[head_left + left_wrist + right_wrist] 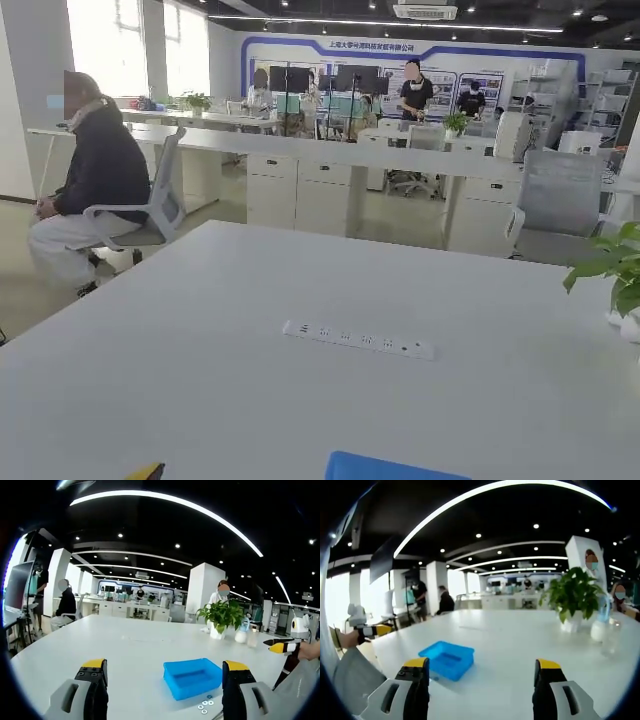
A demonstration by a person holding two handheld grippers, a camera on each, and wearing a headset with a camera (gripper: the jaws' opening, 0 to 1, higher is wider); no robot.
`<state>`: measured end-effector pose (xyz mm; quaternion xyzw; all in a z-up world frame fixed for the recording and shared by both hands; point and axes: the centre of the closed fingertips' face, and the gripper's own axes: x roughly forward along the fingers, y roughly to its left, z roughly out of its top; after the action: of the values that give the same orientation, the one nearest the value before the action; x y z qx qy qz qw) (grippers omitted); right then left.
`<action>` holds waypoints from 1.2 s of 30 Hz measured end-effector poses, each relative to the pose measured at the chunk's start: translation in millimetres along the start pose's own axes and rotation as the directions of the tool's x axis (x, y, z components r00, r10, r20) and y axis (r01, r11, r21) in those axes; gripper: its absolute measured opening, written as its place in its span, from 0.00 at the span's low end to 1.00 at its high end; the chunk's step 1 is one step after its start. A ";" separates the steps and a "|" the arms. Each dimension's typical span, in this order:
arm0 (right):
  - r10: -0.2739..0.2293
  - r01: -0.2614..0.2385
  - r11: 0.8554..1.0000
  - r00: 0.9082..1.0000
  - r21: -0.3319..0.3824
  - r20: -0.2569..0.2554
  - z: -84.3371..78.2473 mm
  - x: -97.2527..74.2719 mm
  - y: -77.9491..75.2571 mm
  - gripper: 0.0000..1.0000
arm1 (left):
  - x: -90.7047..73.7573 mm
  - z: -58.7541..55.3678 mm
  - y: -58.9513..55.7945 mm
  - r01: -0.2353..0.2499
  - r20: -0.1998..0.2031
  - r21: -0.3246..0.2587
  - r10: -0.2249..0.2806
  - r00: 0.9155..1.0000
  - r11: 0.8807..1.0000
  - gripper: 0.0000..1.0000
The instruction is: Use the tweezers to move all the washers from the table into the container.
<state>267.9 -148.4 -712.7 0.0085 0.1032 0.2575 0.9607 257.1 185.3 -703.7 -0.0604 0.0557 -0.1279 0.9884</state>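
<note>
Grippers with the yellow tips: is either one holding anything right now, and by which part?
Nothing is held. The left gripper and right gripper both stand open and empty; the small metal washers lie on the white table.

We are in a large open-plan office. Our long white work table [300,300] carries a power strip [358,340] near its middle and a potted plant [610,270] at its right edge. Beyond its far edge run rows of white desks [330,150] with drawer units [297,190], dark monitors [290,78] on stands, and a swivel chair [150,205] where a person [85,180] sits. A blue-bordered wall board [370,46] carries Chinese lettering. Overhead we see a black ceiling with strip lights [165,499], recessed spotlights [177,545] and an air-conditioning cassette [425,11]. Tall windows [105,40] light the left side.
</note>
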 end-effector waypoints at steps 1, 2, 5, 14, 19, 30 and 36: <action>0.000 0.000 1.000 1.000 0.000 0.001 0.0 0.1 -0.4 0.85 | 0.0 0.1 0.1 -0.001 0.001 0.001 0.001 1.000 1.000 0.97; 0.000 0.000 1.000 1.000 -0.001 0.001 0.0 0.1 -0.7 0.85 | -0.1 0.1 0.2 -0.001 0.000 0.002 0.001 1.000 1.000 0.97; 0.000 0.000 1.000 1.000 -0.001 -0.002 -0.6 0.1 -1.2 0.85 | -0.1 -0.4 0.2 -0.001 -0.003 0.000 0.001 1.000 1.000 0.97; 0.000 0.000 1.000 1.000 -0.003 -0.003 -1.1 0.2 -0.5 0.85 | 0.0 -1.5 -0.1 0.000 -0.010 0.004 0.000 1.000 1.000 0.97; 0.003 -0.003 1.000 1.000 0.004 -0.008 -2.0 0.0 -0.4 0.85 | -0.2 -3.2 -1.2 0.002 -0.026 0.016 -0.002 1.000 1.000 0.97; 0.009 -0.011 0.999 0.998 -0.037 -0.057 -7.6 -1.3 -3.1 0.88 | -0.5 -14.4 -6.5 0.041 -0.108 0.086 -0.032 0.994 0.995 0.95; 0.046 -0.063 0.991 0.988 -0.115 -0.147 -14.6 -1.5 7.0 0.85 | -0.5 -15.2 -9.5 0.083 -0.118 0.024 -0.079 0.990 0.996 0.92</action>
<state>260.2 -143.6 -726.3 -0.0648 0.1563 0.2892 0.9422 252.4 174.7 -717.4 -0.0407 0.1090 -0.1722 0.9782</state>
